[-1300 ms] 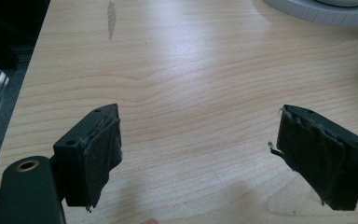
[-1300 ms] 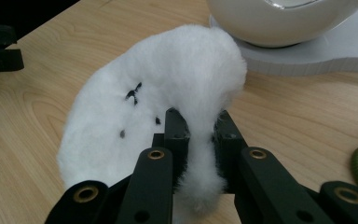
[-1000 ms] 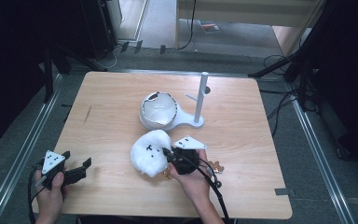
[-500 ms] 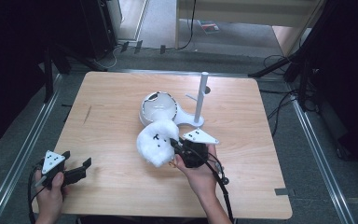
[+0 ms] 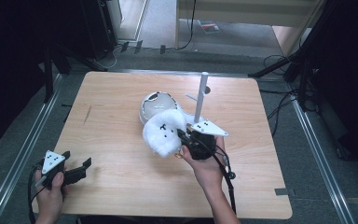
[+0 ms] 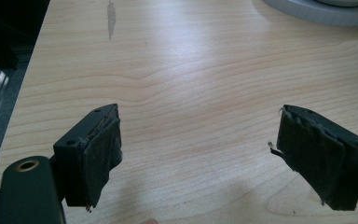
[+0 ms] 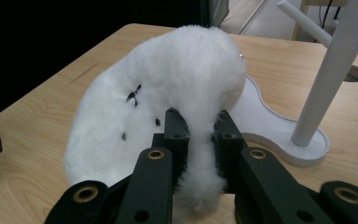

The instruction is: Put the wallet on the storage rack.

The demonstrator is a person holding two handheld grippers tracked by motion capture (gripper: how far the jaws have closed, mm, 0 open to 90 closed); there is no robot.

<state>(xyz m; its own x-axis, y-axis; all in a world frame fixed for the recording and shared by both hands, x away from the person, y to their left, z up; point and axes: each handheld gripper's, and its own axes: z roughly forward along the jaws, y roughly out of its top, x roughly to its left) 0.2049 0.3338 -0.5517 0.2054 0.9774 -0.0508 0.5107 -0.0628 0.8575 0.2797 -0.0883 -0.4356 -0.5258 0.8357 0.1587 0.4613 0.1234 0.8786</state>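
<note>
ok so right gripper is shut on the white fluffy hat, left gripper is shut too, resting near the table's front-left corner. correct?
Not quite. The left gripper is open: the left gripper view shows its jaws wide apart over bare table, holding nothing. The rest stands: the right gripper is shut on the white fluffy hat, and the left one sits near the front-left corner.
</note>
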